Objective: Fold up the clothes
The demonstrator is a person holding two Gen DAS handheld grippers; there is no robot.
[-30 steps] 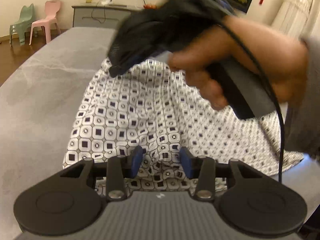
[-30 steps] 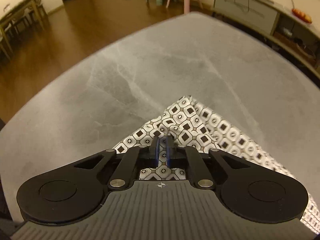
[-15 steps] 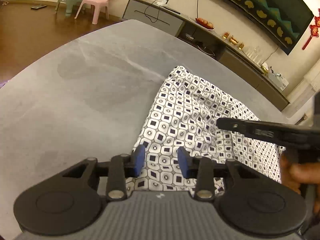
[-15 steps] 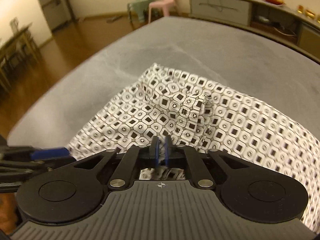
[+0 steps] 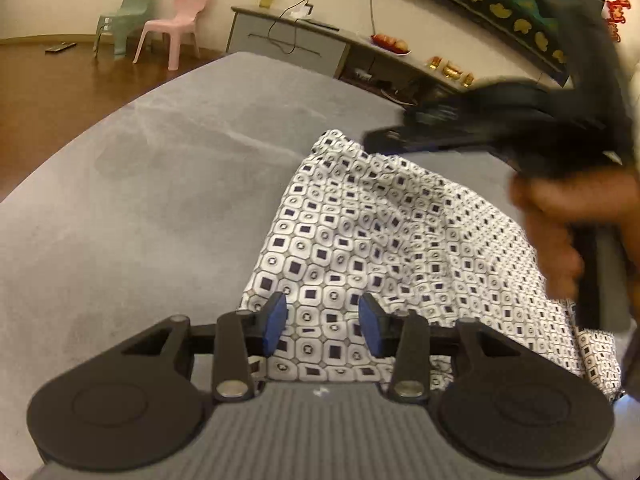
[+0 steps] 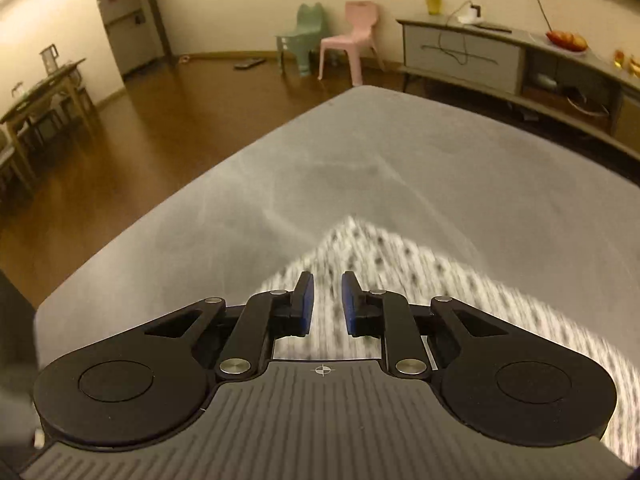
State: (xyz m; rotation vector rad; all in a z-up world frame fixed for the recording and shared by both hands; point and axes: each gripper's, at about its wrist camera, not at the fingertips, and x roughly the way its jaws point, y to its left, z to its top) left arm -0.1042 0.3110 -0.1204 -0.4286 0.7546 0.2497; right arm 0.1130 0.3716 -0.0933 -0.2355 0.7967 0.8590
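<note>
Bench (image 5: 140,208) carries patterned garment (image 5: 360,240), just ahead of and beneath both tools; left hand-held gripper (image 5: 322,326) tilts downward, pads spread, pinching nothing; right hand-held gripper (image 6: 327,304), gripped by a hand (image 5: 568,216), has just been opening, jaws empty.

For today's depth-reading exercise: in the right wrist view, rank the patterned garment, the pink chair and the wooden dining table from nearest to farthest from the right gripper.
1. Patterned garment, directly beneath the right gripper.
2. Pink chair, far centre, beyond the grey table's end.
3. Wooden dining table, far left; too close to the chair to call.
</note>
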